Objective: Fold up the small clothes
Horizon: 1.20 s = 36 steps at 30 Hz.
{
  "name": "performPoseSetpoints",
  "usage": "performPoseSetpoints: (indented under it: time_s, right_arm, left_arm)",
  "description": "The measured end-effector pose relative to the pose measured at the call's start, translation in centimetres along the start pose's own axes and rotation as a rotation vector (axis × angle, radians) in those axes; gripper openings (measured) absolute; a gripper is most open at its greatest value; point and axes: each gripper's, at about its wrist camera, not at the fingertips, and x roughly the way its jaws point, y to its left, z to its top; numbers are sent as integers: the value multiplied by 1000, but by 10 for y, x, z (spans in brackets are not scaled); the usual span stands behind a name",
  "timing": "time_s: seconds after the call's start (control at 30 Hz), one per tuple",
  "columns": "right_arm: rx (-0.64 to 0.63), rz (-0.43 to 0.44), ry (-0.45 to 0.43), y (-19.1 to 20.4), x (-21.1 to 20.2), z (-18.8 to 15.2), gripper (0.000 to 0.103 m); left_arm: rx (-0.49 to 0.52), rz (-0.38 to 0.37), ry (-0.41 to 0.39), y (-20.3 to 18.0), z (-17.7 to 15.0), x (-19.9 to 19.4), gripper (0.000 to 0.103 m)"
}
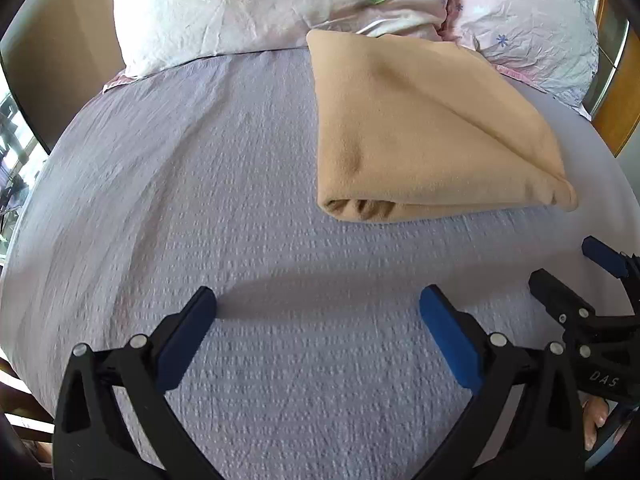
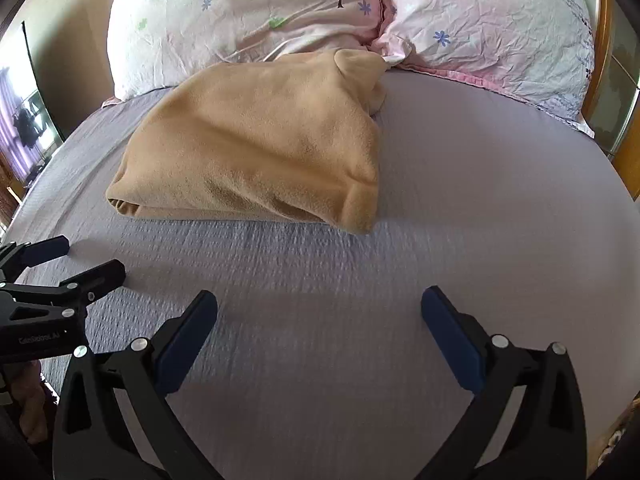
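Both the left gripper (image 1: 318,304) & right gripper (image 2: 319,304) hover wide open w/ nothing held, well short of the folded tan fleece garment (image 2: 256,140) lying on the lilac textured bedsheet (image 2: 480,200) against the floral pillows (image 2: 248,20); risk: grabbing one layer undoes the fold.

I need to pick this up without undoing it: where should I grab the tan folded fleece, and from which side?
Grip the tan fleece at its thick rolled edge nearest the grippers, where the layers stack, coming in low over the sheet from the near side. The left gripper and right gripper are both open and short of it; taking the two near corners together would probably keep the fold intact.
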Motion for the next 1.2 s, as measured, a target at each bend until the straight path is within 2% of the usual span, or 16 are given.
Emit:
performPoseSetpoints:
  time_s: [0.3,1.2]
  right_arm:
    - [29,-50,41,6,-1,2,102]
    - [20,-48,30,8,-2,1,102]
  left_arm:
    - [-10,6,24,0,8,3,101]
    - [-6,5,24,0,7,2,101]
